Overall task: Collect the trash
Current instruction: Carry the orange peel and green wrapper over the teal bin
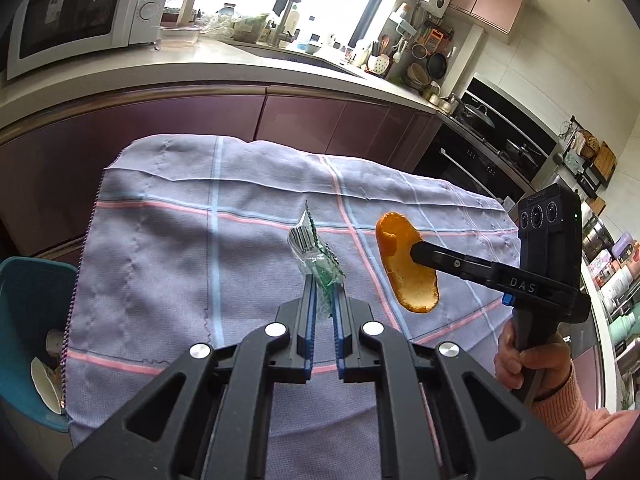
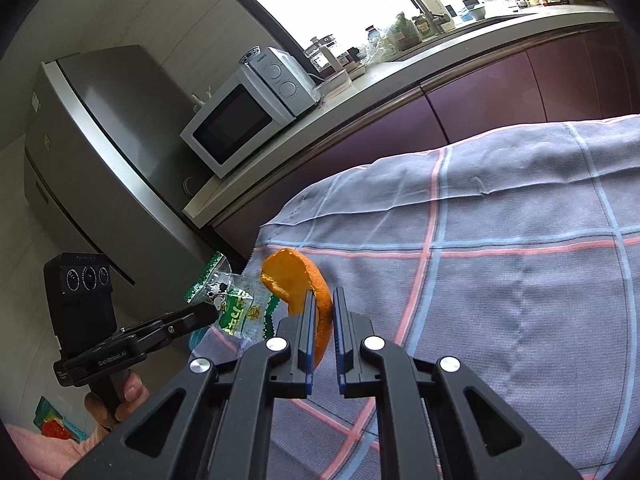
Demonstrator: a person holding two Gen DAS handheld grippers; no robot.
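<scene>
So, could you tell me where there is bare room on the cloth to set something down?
The checked cloth lies bare all over, from its far edge by the cabinets to its near edge. The wrapper and orange peel hang above it in the grippers. The countertop by the microwave is crowded.

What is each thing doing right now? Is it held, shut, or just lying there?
Left hand-held gripper: shut on the wrapper.
Wrapper: crumpled, held above the cloth.
Right hand-held gripper: shut on the orange peel.
Orange peel: held up.
Cloth: spread out, creased.
Microwave: door shut.
</scene>
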